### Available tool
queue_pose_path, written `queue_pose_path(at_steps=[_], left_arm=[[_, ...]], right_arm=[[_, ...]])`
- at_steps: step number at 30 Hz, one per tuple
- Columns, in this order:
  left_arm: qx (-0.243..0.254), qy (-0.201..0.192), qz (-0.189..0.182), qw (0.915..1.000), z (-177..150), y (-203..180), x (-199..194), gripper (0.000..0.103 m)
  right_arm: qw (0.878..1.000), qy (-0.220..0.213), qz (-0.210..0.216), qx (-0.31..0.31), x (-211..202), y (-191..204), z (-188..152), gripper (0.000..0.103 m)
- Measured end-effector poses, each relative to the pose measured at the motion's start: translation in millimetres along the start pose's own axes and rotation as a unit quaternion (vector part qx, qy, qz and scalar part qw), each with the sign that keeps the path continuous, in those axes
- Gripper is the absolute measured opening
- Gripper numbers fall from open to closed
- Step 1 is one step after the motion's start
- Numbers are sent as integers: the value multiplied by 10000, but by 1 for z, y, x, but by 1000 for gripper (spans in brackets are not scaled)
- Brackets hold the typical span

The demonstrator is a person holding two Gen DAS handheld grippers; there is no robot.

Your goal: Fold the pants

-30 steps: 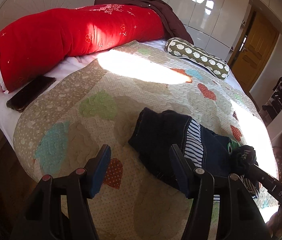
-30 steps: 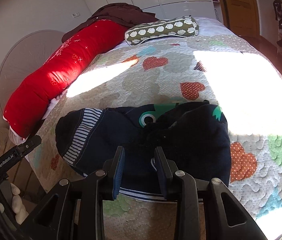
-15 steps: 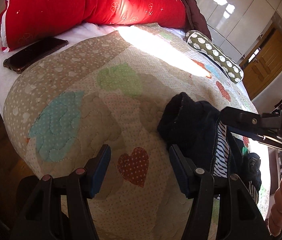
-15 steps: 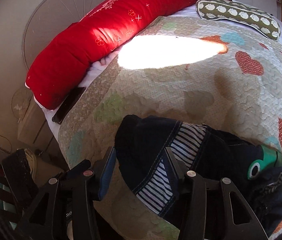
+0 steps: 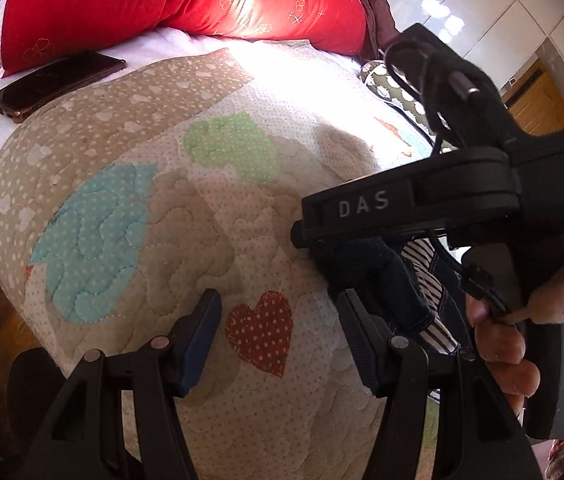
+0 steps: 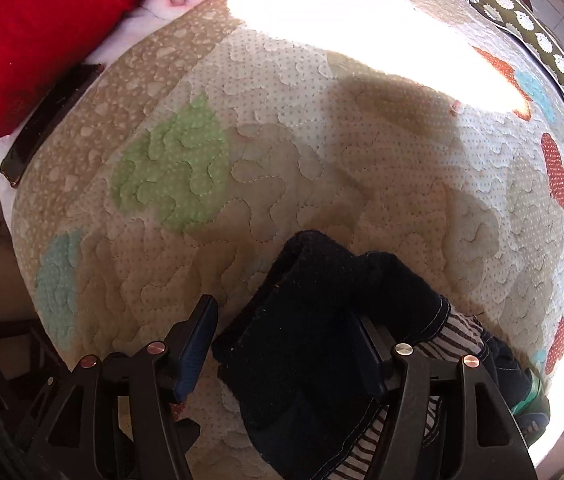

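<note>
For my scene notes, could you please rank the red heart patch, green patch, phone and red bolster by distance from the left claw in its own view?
From the left claw:
1. Red heart patch, between its fingers.
2. Green patch, ahead at mid-quilt.
3. Phone, far left.
4. Red bolster, at the headboard.

Dark navy pants (image 6: 322,320) with a black-and-white striped lining and a green patch were seen on a beige dotted quilt (image 6: 322,152) appliquéd with green, turquoise and red polka-dot hearts. A red bolster (image 5: 170,0) with pale floral motifs, an olive pillow (image 6: 542,44) with white scalloped spots, and a dark maroon phone (image 5: 56,80) were also recorded.
</note>
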State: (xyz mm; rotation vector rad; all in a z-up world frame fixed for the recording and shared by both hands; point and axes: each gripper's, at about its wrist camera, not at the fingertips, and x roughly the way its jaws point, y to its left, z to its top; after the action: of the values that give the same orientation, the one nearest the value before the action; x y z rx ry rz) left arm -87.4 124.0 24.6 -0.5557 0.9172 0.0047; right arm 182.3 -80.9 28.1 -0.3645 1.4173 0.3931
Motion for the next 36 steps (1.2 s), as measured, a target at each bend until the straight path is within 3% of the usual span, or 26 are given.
queue_pose_path(at_steps=[3, 5, 8, 14, 17, 22, 27, 31, 36], left_arm=[[2, 21, -73, 10000, 1, -2, 1, 60], [49, 57, -127, 9999, 4, -6, 4, 60], [226, 105, -217, 9995, 5, -19, 11, 60], [685, 201, -313, 9970, 2, -47, 25, 60], [786, 287, -429, 9956, 3, -56, 28, 60], [1124, 327, -297, 9927, 5, -81, 28, 60], [1347, 247, -111, 9905, 2, -106, 24, 60], [1511, 368, 65, 9878, -2, -125, 32, 60], [1566, 348, 177, 9869, -9, -138, 28, 60]], right_arm=[[9997, 87, -201, -69, 3, 0, 2, 50], [9999, -13, -165, -27, -3, -5, -1, 28], [9996, -228, 65, 129, -18, -19, -9, 18], [9947, -787, 519, 418, -50, -41, -36, 15], [9887, -1097, 707, 733, -63, -61, -66, 15], [9652, -1702, 1205, 1579, -73, -87, -124, 15], [9401, -2143, 1613, 2103, -75, -105, -158, 15], [9322, -2358, 1638, 2204, -82, -109, -181, 15], [9220, -2490, 1826, 2336, -75, -115, -181, 15]])
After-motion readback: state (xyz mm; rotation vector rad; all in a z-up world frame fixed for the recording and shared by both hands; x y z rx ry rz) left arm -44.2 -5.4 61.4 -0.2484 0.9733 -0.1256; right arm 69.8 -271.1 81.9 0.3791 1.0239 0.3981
